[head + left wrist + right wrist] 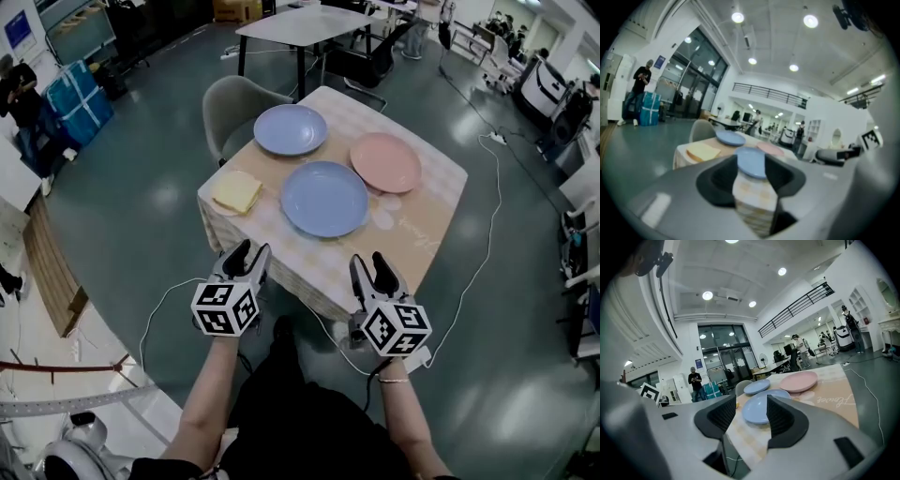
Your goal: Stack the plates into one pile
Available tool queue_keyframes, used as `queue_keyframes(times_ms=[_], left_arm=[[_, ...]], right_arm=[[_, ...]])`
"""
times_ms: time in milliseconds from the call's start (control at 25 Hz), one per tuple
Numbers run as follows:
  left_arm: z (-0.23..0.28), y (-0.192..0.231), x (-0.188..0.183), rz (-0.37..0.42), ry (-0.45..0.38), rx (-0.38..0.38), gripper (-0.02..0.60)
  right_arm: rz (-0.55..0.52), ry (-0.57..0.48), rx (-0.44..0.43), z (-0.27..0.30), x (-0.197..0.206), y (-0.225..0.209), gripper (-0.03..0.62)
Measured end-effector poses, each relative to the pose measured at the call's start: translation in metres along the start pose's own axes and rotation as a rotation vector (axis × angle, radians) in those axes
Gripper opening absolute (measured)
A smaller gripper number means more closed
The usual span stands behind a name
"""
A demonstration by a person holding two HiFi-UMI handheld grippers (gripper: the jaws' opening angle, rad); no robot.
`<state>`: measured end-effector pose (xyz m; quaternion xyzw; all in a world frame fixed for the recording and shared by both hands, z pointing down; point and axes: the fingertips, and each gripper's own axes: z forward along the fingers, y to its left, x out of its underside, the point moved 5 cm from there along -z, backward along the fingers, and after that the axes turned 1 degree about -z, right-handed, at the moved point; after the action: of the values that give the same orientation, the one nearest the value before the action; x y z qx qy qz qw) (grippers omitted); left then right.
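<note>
Left jaws: left gripper (247, 255) jaws apart, nothing between the pads; held short of the near edge of the surface (422, 234), touching nothing.
Right jaws: right gripper (371, 266) jaws apart, nothing between them; also short of the near edge, level with the left one.
Seen through the gaps: near blue plate (751, 162) lines up between both pairs of jaws, well beyond them.
Near blue plate: middle of the checked cloth, lying flat, closest plate to both grippers.
Pink plate (385, 161): right and behind, just beside the near blue plate, not stacked.
Far blue plate (291, 129): far-left corner, apart from the other two.
Yellow pad (236, 191): flat square, left edge of the surface, near the near blue plate's left rim.
Grey chair (230, 108): against the far-left side, behind the far blue plate.
White cable (489, 225): on the floor, right of the surface.
</note>
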<state>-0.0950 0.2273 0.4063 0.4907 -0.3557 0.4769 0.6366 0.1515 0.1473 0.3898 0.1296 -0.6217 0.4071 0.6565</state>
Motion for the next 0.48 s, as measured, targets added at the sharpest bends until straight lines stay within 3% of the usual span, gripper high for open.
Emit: queue_keyframes(times_ms=[480], left_arm=[[0.119,0.057,-0.031,0.009,0.089,0.107,0.190]], right_arm=[[0.034,0.022,0.169,0.105,-0.012,-0.025,0.183]])
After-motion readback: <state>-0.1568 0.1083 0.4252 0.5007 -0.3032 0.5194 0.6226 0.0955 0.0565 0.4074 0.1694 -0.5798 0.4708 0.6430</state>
